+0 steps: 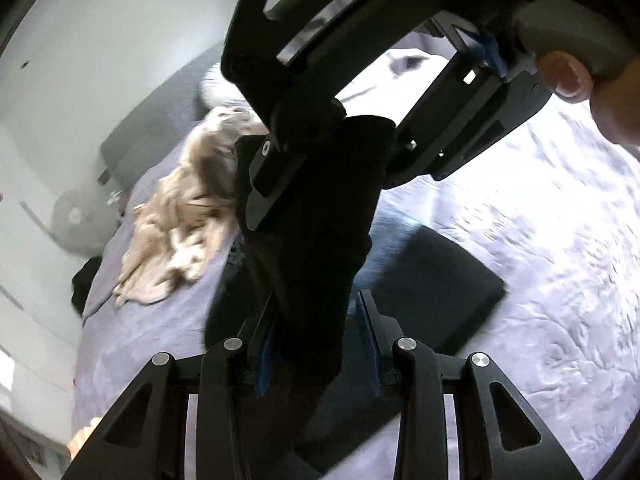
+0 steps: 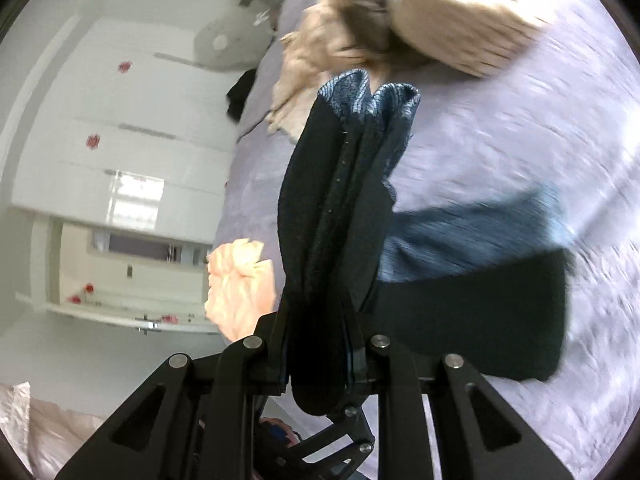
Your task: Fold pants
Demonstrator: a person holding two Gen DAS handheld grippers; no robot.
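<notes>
Left gripper (image 1: 318, 354): you pinch the black pants (image 1: 316, 216) tight.
Right gripper (image 2: 316, 354): you squeeze the pants too, above the bed (image 2: 520, 152).

Lavender quilted bed (image 2: 500, 152), grey headboard (image 1: 160, 120), white wardrobe doors (image 2: 120, 140), pale walls, bright daylight

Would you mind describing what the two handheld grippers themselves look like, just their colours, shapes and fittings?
Both the left gripper and the right gripper are matte black linkage frames with triangular cut-outs and round silver pivot pins. The fingers carry ribbed blue pads. In the left view the right gripper has a pale grey handle, gripped by a bare hand. No cables show.
</notes>
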